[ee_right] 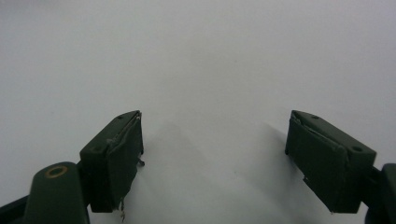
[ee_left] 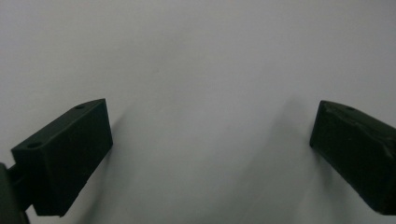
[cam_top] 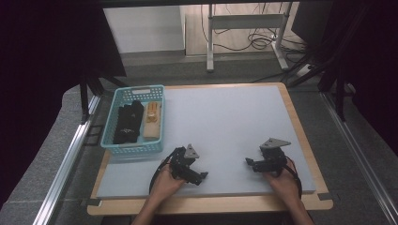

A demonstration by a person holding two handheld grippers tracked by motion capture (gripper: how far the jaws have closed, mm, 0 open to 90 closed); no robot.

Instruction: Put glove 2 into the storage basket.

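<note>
Near the table's front edge, the left gripper and the right gripper rest low on the pale grey foam mat, both with jaws spread wide and nothing between them, probably waiting to begin. Farther left stands the turquoise plastic basket, holding black folded cloth pieces and a tan folded piece, well apart from both grippers. Behind the wooden table, a metal frame and cables lie on the floor.

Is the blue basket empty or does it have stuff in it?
Not empty. The blue basket holds black rolled items and a tan one.
</note>
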